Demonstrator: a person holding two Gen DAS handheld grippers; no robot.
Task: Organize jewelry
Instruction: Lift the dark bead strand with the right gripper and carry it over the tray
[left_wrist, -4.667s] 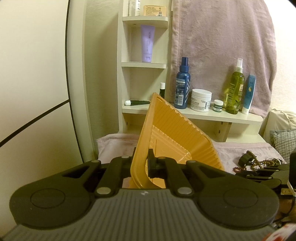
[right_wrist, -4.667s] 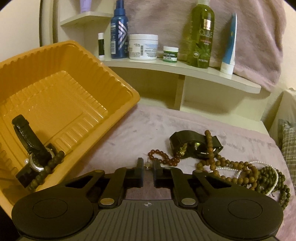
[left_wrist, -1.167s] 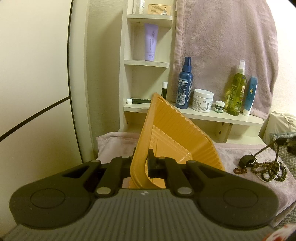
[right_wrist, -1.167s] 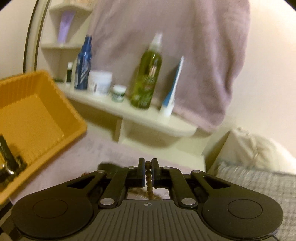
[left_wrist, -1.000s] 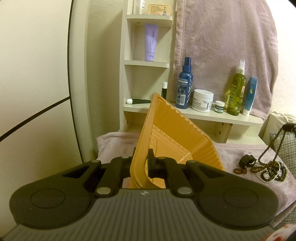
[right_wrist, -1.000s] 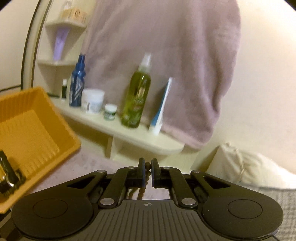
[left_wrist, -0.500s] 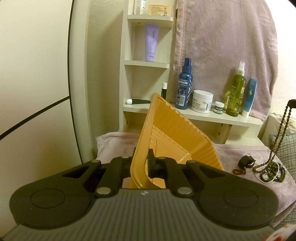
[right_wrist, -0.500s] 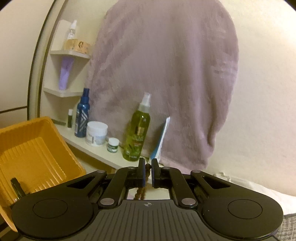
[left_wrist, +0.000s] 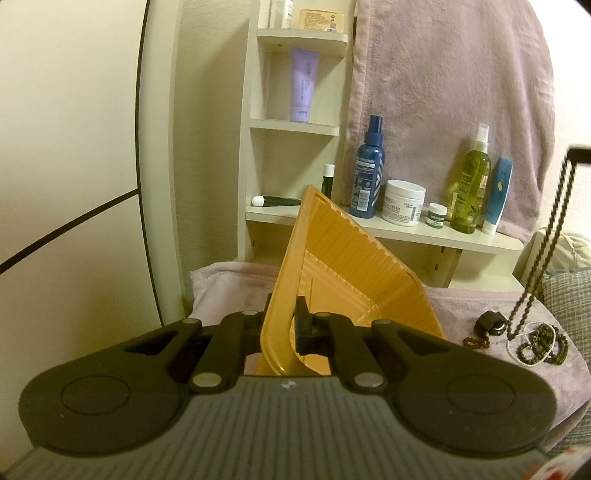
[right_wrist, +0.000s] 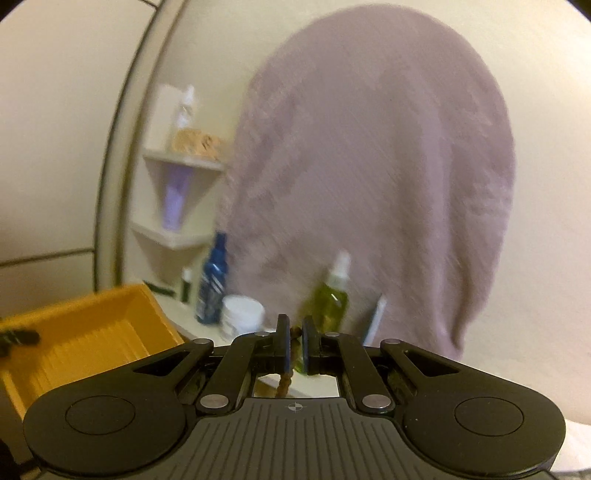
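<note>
Left wrist: blue bottle (left_wrist: 366, 173), white jar (left_wrist: 403, 202) — labels too small to read.

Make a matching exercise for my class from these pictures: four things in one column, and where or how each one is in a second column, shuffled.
1. orange tray
2. bead necklace
3. blue spray bottle
4. purple tube

A. hanging from the right gripper
B. standing on the long low shelf
C. tilted, rim pinched by the left gripper
D. on a narrow upper shelf

Pairs: 1-C, 2-A, 3-B, 4-D
</note>
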